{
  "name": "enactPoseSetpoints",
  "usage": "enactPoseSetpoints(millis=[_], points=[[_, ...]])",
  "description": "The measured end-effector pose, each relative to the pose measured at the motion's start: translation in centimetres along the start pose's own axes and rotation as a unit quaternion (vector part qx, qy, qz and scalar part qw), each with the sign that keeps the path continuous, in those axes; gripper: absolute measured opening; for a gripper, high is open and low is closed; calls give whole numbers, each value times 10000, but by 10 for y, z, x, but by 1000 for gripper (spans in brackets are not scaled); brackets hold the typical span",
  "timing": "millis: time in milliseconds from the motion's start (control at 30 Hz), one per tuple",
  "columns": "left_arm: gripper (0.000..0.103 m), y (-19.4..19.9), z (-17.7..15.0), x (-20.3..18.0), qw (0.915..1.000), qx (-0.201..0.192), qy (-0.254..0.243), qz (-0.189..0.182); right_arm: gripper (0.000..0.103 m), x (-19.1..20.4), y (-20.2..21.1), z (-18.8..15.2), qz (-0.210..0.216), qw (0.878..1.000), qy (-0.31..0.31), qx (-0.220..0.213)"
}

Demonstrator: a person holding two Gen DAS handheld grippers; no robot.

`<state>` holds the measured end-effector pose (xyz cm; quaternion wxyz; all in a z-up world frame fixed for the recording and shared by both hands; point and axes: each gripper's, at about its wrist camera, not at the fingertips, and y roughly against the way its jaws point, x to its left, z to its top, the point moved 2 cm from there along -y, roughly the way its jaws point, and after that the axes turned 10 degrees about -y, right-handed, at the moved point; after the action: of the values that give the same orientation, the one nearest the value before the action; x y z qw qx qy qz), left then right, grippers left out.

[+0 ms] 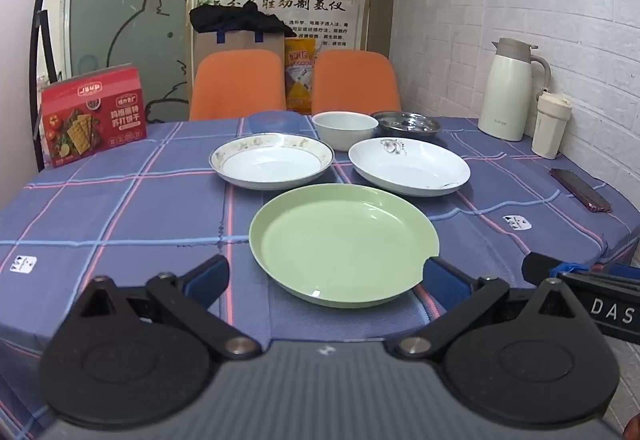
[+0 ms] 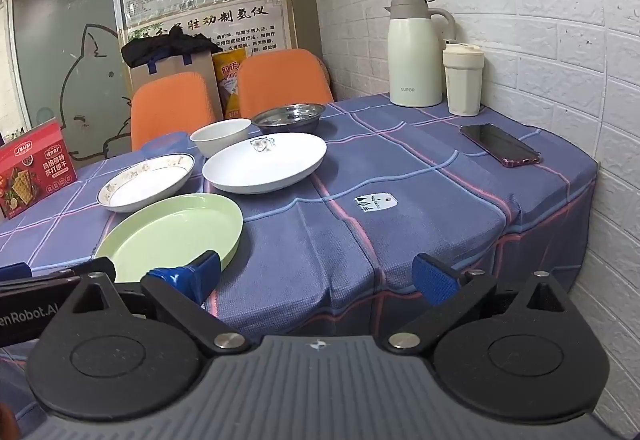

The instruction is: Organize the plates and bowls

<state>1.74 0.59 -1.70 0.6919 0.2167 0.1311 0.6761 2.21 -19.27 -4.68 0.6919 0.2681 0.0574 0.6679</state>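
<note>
At the near table edge I am holding both grippers low, left gripper [image 1: 326, 274] and right gripper [image 2: 316, 276], jaws spread and empty. I am judging the green plate [image 1: 344, 244] as the risk: it is lying nearest the edge, so a clumsy nudge could slide it off. Open cloth is lying right of it; the phone [image 2: 500, 145] is sitting near the far corner.

The cream thermos jug [image 2: 416, 56] carries "SUPOR" low on its body. In the left wrist view, the right gripper's [image 1: 580, 272] casing shows "DAS". In the right wrist view, the left gripper's [image 2: 60, 272] casing reads "enRobot.AI". The white poster [image 1: 280, 20] and red cracker box [image 1: 94, 112] bear Chinese characters.
</note>
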Motion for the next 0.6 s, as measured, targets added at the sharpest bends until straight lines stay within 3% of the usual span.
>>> enactPoseSetpoints(millis=[600], points=[[103, -1, 0, 3, 9999, 24, 89, 98, 90, 4, 1, -4, 19, 10000, 79, 31]])
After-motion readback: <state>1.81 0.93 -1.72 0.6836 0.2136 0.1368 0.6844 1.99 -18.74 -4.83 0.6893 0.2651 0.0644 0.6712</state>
